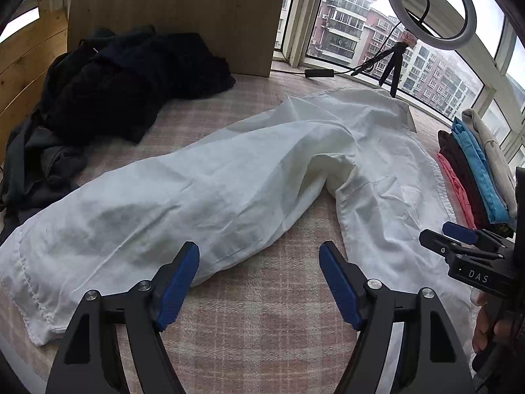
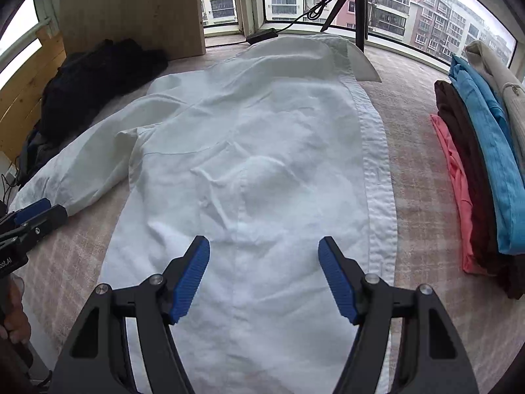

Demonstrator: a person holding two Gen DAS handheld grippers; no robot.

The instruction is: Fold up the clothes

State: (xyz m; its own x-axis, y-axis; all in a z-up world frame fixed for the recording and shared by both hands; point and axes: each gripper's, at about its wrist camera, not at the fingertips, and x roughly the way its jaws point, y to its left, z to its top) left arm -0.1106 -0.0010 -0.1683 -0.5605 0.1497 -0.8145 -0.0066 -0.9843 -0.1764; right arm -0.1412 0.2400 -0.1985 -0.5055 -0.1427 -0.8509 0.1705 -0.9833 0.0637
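Observation:
A white shirt (image 2: 256,138) lies spread on the plaid cover (image 1: 256,328), collar (image 2: 338,49) at the far end and the button strip (image 2: 370,151) along its right side. One long sleeve (image 1: 147,203) stretches out to the left. My left gripper (image 1: 259,249) hovers open at the near edge of that sleeve, nothing between its blue pads. My right gripper (image 2: 264,249) stands open over the lower body of the shirt, also with nothing in it. Each gripper shows in the other's view: the right gripper (image 1: 449,239) at the right edge, the left gripper (image 2: 36,211) by the cuff.
A heap of dark clothes (image 1: 124,82) lies at the far left against a wooden board (image 1: 177,10). A stack of folded clothes (image 2: 475,151) stands on the right. A ring light (image 1: 430,6) on a tripod stands by the window, its cable along the sill.

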